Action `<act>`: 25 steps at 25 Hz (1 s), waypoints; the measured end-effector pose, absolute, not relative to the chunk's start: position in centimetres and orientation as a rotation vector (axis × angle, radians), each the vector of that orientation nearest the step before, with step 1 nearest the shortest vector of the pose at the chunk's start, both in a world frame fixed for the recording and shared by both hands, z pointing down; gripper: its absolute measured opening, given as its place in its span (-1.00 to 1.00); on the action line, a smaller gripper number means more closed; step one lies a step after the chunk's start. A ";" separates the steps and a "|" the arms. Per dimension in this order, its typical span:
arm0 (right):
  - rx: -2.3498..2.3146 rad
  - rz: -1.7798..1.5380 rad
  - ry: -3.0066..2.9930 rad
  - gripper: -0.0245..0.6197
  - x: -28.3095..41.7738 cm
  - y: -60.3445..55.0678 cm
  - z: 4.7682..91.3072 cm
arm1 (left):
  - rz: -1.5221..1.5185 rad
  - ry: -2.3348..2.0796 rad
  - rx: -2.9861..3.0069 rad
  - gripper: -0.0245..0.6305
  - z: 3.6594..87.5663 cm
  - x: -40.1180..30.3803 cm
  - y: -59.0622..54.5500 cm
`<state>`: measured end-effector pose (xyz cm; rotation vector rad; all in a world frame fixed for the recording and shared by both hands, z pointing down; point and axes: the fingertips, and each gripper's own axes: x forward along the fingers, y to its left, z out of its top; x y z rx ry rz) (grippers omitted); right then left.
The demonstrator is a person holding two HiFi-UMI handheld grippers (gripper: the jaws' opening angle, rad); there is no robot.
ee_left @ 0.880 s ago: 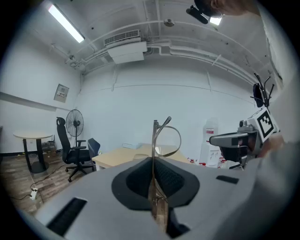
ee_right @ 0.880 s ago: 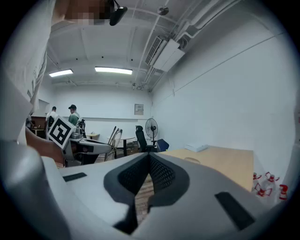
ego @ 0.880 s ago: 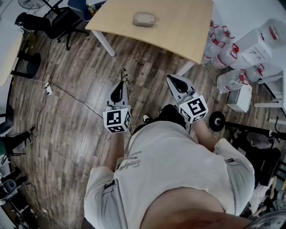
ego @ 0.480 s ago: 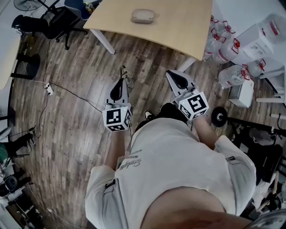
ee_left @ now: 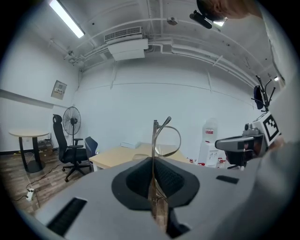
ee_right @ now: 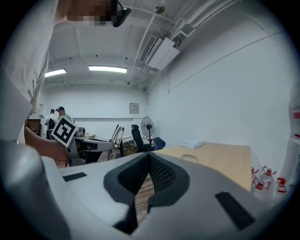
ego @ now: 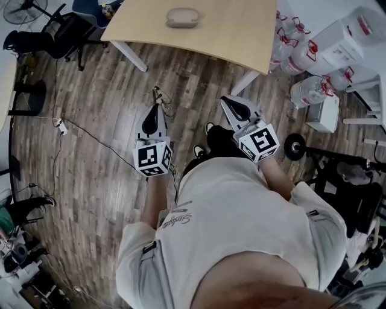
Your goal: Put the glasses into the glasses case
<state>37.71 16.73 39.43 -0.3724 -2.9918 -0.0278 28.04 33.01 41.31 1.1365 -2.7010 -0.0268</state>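
Observation:
The head view shows a tan oval glasses case (ego: 182,17) lying shut on the light wooden table (ego: 241,30) ahead of me. My left gripper (ego: 156,104) is over the wooden floor, shut on thin wire-framed glasses (ego: 160,96). In the left gripper view the glasses (ee_left: 165,137) stick up from between the jaws, one lens ring above the tips. My right gripper (ego: 224,100) is level beside the left, shut and empty; its own view shows the right gripper (ee_right: 149,154) with only a floor sliver behind the tips and the case (ee_right: 190,158) far off on the table.
Several large water bottles (ego: 309,90) and white boxes (ego: 341,45) crowd the floor right of the table. A black office chair (ego: 57,30) stands at the table's left. A cable with a power strip (ego: 60,124) crosses the floor left of me. A round weight (ego: 294,146) lies at right.
The table and case have slid up and left in the head view. Both grippers keep their pose, the left still holding the glasses.

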 end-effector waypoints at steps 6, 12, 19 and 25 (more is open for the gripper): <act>-0.388 0.011 -2.980 -0.93 34.4 15.1 40.3 | -0.027 -2.680 1.132 -0.85 42.1 25.3 31.2; -0.441 0.067 -2.971 -0.93 28.2 13.1 41.1 | 0.017 -2.686 1.145 -0.85 40.8 19.9 28.8; -0.492 0.117 -2.995 -0.94 21.0 10.3 41.0 | 0.096 -2.733 1.129 -0.85 38.4 12.9 26.0; -0.535 0.155 -2.985 -0.93 15.9 8.1 41.3 | 0.134 -2.735 1.137 -0.85 37.4 9.2 23.2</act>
